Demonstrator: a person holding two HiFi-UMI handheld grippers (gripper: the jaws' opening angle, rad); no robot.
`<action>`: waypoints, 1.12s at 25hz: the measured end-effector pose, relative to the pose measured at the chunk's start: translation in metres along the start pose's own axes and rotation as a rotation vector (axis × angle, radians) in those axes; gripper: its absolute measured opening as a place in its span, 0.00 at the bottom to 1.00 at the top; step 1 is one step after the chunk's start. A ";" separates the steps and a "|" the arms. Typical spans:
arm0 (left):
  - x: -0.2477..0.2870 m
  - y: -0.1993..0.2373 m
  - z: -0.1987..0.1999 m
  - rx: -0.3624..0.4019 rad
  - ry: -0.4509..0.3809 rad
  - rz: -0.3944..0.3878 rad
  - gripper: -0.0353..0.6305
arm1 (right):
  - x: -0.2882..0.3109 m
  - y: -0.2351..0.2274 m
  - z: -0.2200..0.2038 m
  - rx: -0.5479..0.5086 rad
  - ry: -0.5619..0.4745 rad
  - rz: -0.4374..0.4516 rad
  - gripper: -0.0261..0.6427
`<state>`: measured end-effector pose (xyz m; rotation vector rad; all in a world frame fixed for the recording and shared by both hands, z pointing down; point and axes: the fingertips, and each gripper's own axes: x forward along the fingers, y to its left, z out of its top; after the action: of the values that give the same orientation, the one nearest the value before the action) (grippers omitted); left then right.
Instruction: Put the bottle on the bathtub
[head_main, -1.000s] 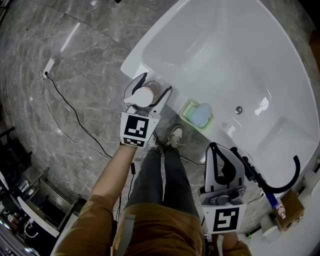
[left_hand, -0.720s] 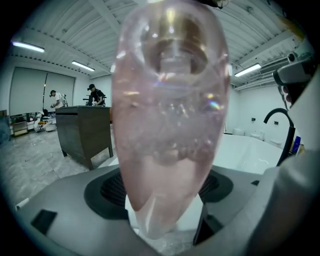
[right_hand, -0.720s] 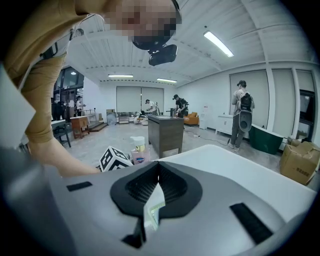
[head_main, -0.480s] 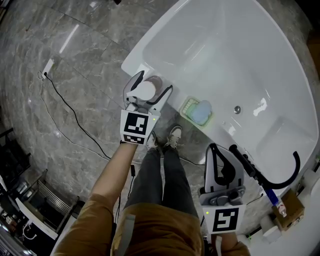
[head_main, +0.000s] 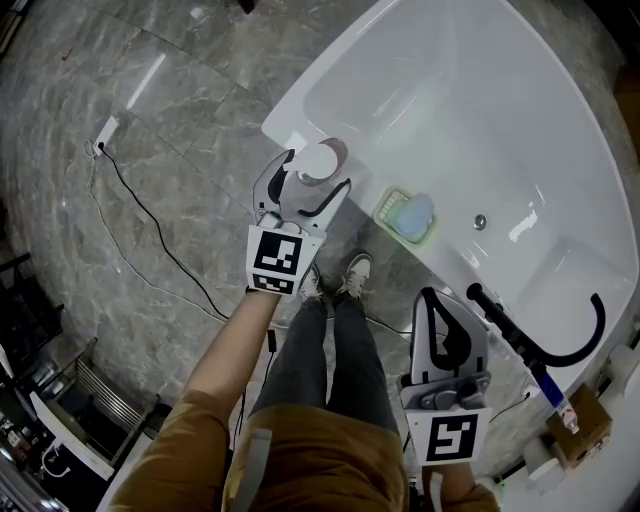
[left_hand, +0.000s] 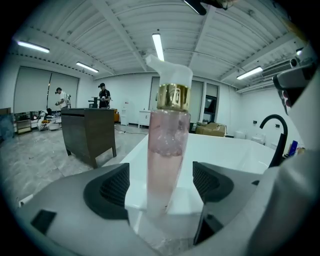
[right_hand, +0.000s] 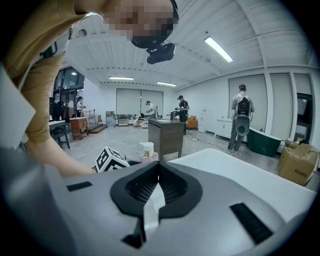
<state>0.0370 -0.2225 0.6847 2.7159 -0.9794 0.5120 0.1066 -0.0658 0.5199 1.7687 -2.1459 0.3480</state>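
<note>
- A pink bottle (left_hand: 167, 150) with a gold collar and a white pump top is standing upright on the rim of a white bathtub (head_main: 283, 120), near the tub's corner.
- The left gripper (head_main: 316, 170) is reaching over the rim. Its jaws have just been opening and are standing wide, with the bottle between them and a gap on each side, neither pad touching it.
- The right gripper (head_main: 443, 305) is hovering low beside the person's leg, away from the bottle, with its jaws pressed together on nothing.
- A green soap dish (head_main: 390, 206) holding a blue soap (head_main: 415, 216) is sitting on the same rim, near the bottle, on the right gripper's side.
- A black curved faucet (head_main: 570, 355) is rising from the rim further along, past the right gripper.
- The person's shoes (head_main: 357, 270) are standing against the tub, between the two grippers.
- A black cable (head_main: 160, 235) is trailing across the grey marble floor.
- A dark cabinet (left_hand: 87, 132) is standing behind the tub, with people further off in the hall.
</note>
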 end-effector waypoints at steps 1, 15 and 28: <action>-0.005 0.000 0.001 -0.001 0.002 0.002 0.62 | -0.002 0.003 0.003 0.000 -0.007 -0.001 0.05; -0.073 -0.004 0.005 -0.008 0.132 0.040 0.39 | -0.051 0.031 0.057 -0.036 -0.083 -0.055 0.05; -0.123 -0.035 0.068 0.073 0.106 -0.037 0.06 | -0.094 0.043 0.112 -0.053 -0.158 -0.084 0.05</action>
<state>-0.0115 -0.1460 0.5712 2.7326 -0.8995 0.6900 0.0692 -0.0172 0.3801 1.9066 -2.1561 0.1332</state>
